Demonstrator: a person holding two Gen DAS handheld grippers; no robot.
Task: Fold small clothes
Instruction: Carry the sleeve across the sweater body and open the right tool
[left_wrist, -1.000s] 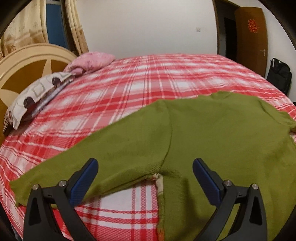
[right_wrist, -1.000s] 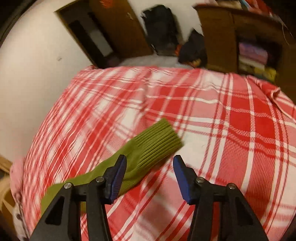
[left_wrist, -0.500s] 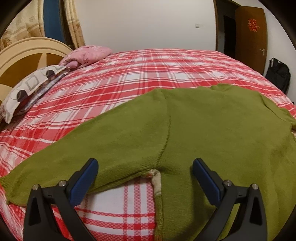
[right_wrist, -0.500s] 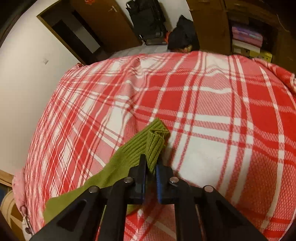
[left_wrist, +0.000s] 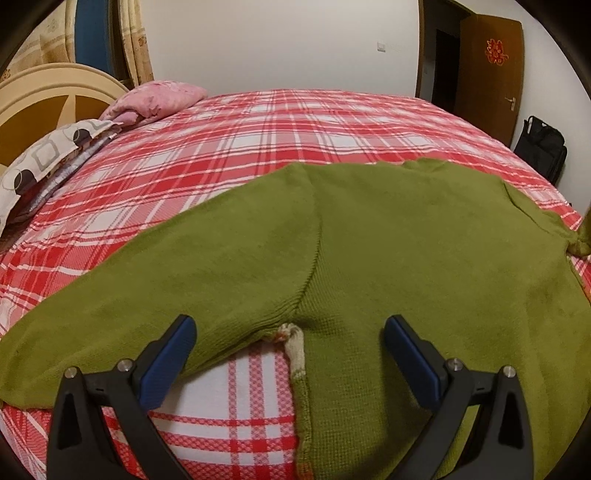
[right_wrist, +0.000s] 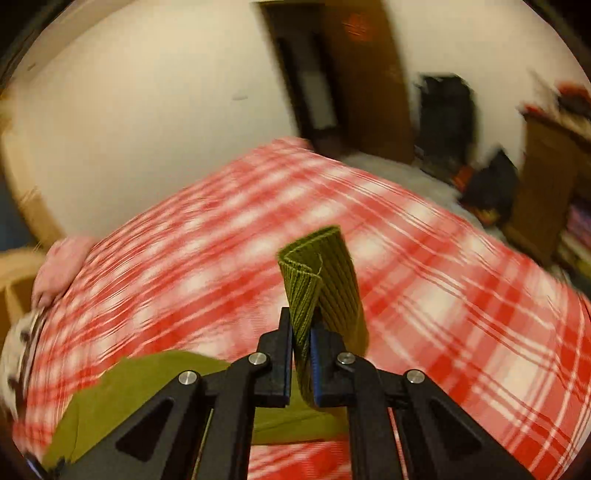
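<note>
A green knitted sweater (left_wrist: 369, 251) lies spread flat on the red plaid bed (left_wrist: 277, 122), one sleeve stretching to the lower left. My left gripper (left_wrist: 288, 354) hovers open over the sweater's armpit, its blue pads either side of the seam, touching nothing. In the right wrist view my right gripper (right_wrist: 302, 343) is shut on the ribbed sleeve cuff (right_wrist: 321, 273), which stands folded up between its pads, lifted off the bed. The sweater's body (right_wrist: 147, 391) shows low at the left behind the fingers.
Pillows (left_wrist: 55, 155) and a pink bundle (left_wrist: 155, 99) lie by the headboard (left_wrist: 48, 88) at the left. A brown door (left_wrist: 487, 70) and a black bag (left_wrist: 539, 147) stand beyond the bed's far right corner. A wooden shelf unit (right_wrist: 554, 192) is right of the bed.
My right gripper closed on the sleeve cuff, then lifted it off the bed and swung with it, blurring the view. The left gripper edged slightly closer to the sweater and stayed open.
</note>
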